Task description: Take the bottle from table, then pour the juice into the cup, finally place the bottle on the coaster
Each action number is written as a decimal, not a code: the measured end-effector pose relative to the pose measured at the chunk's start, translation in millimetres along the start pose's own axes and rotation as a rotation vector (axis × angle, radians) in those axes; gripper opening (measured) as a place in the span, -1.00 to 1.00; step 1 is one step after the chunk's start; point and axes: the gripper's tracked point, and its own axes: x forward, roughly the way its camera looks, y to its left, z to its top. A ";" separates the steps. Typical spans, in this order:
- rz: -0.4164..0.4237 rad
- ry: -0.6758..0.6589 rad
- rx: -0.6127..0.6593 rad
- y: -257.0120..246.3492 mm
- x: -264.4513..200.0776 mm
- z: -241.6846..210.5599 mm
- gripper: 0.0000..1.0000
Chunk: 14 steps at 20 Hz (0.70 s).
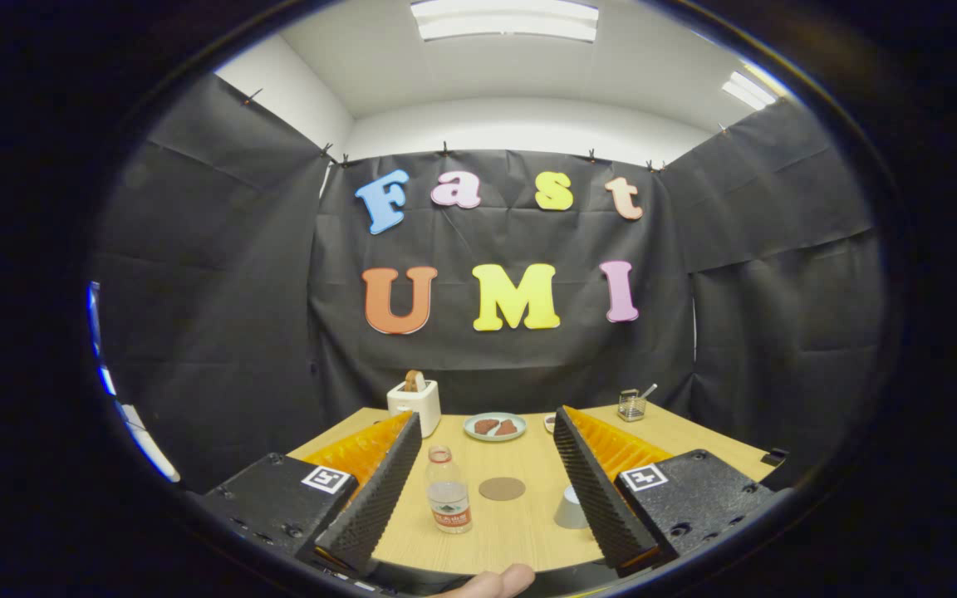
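Between the wide, empty jaws, bottle (448,500), coaster (502,488) and cup (571,507) are standing untouched on the desk (520,531); every step is pending.

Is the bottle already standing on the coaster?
No, the bottle stands on the bare table beside the round coaster, apart from it, between the fingers of the open gripper.

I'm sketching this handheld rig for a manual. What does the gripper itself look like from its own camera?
The gripper has two long wedge-shaped fingers with ridged inner faces and ribbed orange backing, mounted on black blocks. Each block bears a square black-and-white marker.
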 end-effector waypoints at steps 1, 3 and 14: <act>-0.003 0.003 -0.002 -0.4 1.8 -3.0 1.00; -0.002 0.008 0.005 1.7 4.4 -10.2 1.00; 0.052 0.041 0.022 26.2 27.4 -35.4 1.00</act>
